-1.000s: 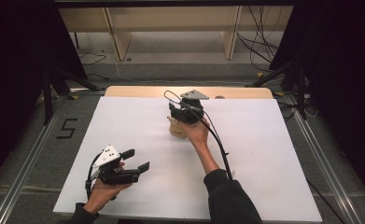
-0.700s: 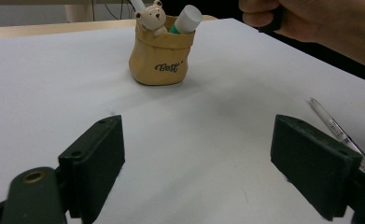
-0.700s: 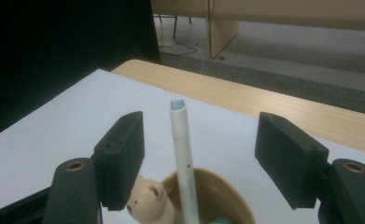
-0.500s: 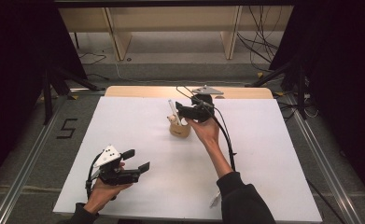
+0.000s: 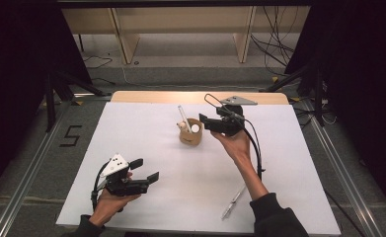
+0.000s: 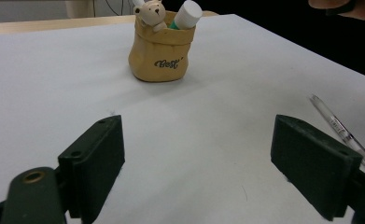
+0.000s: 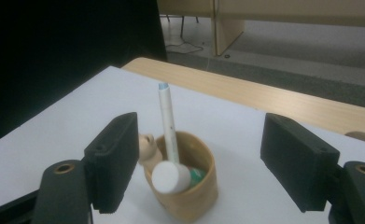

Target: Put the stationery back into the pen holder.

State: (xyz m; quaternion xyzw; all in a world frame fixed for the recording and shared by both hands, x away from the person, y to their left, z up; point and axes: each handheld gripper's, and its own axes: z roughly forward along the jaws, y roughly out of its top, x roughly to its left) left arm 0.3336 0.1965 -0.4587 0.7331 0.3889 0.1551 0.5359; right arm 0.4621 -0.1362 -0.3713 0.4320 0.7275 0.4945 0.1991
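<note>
Holding left gripper (image 5: 142, 173) low at near-left of table (image 5: 146, 128), jaws spread, empty. We judge next pickup is clear pen (image 5: 233, 202) lying near front edge, right of centre: we approach along its length, pinch mid-barrel. Tan cup (image 5: 190, 133), bear figure on rim, sits mid-table holding white pen (image 7: 168, 123) and capped marker (image 7: 171, 178). Right gripper (image 5: 211, 123) just beside cup, jaws spread, empty.

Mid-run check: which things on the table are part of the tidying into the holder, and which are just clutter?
In the job: tan pen holder; white pen and white-capped marker standing in it; clear pen lying on the table, not yet stowed.
Just about: floor cables; wooden shelf legs.
</note>
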